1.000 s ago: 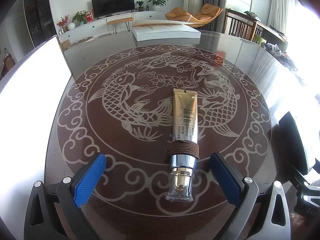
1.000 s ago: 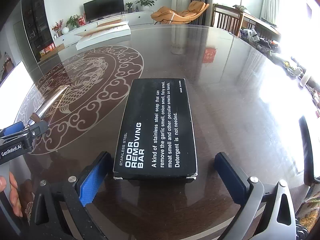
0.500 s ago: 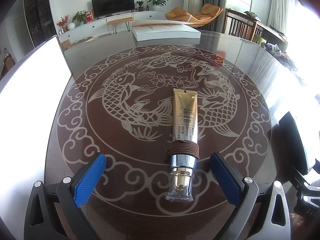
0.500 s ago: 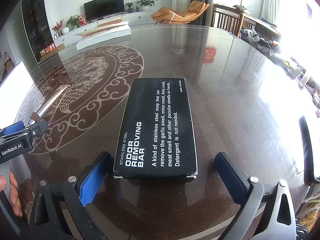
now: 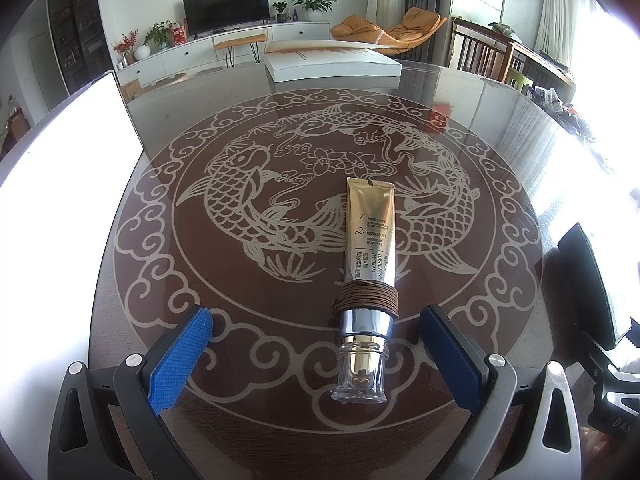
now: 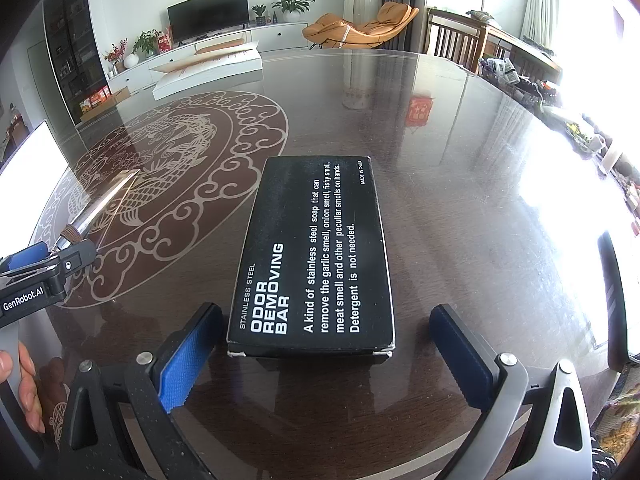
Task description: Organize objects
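Note:
A gold cream tube (image 5: 370, 236) with a clear cap and a brown cord wound round its neck lies on the fish-pattern table top, cap toward me. My left gripper (image 5: 316, 350) is open, its blue pads either side of the cap end without touching it. A black box (image 6: 316, 256) printed "ODOR REMOVING BAR" lies flat in the right wrist view. My right gripper (image 6: 324, 350) is open, its pads flanking the box's near end with gaps on both sides. The tube (image 6: 104, 206) and the left gripper's side show at the left of that view.
A large white flat box (image 5: 332, 64) sits at the table's far side. A bright white panel (image 5: 60, 160) stands along the left edge. The black box's corner (image 5: 588, 280) shows at the right. A hand (image 6: 20, 384) holds the left gripper. Chairs and clutter lie beyond the right rim.

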Available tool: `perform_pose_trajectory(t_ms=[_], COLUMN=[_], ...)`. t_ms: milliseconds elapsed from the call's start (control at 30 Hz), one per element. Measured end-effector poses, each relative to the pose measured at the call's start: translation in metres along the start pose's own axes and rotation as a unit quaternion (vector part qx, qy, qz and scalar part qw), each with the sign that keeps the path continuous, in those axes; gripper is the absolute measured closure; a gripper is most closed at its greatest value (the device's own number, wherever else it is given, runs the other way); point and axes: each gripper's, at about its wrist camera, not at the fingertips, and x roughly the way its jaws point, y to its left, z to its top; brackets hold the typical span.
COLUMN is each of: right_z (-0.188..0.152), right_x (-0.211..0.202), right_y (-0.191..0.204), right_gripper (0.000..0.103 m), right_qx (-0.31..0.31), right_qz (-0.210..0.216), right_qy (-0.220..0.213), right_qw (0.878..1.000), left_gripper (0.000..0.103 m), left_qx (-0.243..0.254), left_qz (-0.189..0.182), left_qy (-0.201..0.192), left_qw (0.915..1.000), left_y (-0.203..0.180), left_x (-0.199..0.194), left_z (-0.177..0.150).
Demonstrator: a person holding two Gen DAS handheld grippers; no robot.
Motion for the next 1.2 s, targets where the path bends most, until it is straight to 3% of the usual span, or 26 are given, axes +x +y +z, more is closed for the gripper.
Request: perform_pose_trajectory(t_ms=[400,567,600,633,667,700,767,867,1067,1133,1200], right_z=[0.000,0.000,0.000,0.000,0.000,0.000,0.005,0.022,0.064,0.064,0.062], right_x=[0.000,0.000,0.000,0.000,0.001,0.000,-0.002,-0.009,0.008,0.015,0.012], right_y=[0.000,0.000,0.000,0.000,0.000,0.000,-0.005,-0.031,-0.017,-0.003,0.000], right_gripper=[0.000,0.000,0.000,0.000,0.000,0.000,0.000,0.000,0.001,0.038,0.044], right_qx=[0.000,0.001,0.001,0.001,0.001,-0.002,-0.009,0.036,0.005,-0.026,-0.031], right_qz=[0.000,0.000,0.000,0.000,0.001,0.005,0.032,0.122,0.111,0.081,0.075], right_qy=[0.000,0.000,0.000,0.000,0.001,0.004,0.031,0.066,0.148,0.160,0.158], right_qw=[1.000,1.000,1.000,1.000,1.000,1.000,0.999,0.990,0.983,0.983,0.984], left_gripper=[0.000,0.000,0.007,0.035,0.050,0.075,0.075,0.076,0.076,0.076,0.076], left_qx=[0.001,0.050,0.062,0.071,0.078,0.083,0.084,0.056,0.015,0.010,0.011], left_qz=[-0.004,-0.031,-0.035,-0.040,-0.042,-0.046,-0.042,-0.059,-0.073,-0.077,-0.079], left_qy=[0.005,0.096,0.092,0.071,0.058,0.055,0.048,0.035,0.006,-0.002,-0.015], left_qw=[1.0000,0.9936,0.9932,0.9942,0.9944,0.9940,0.9944,0.9961,0.9972,0.9970,0.9967], left_y=[0.000,-0.005,-0.008,-0.010,-0.013,-0.015,-0.018,-0.012,-0.012,-0.010,-0.008], left_x=[0.001,0.007,0.006,0.001,-0.003,-0.006,-0.007,-0.013,-0.025,-0.031,-0.040], left_z=[0.002,0.018,0.018,0.018,0.018,0.019,0.016,0.009,-0.015,-0.022,-0.027])
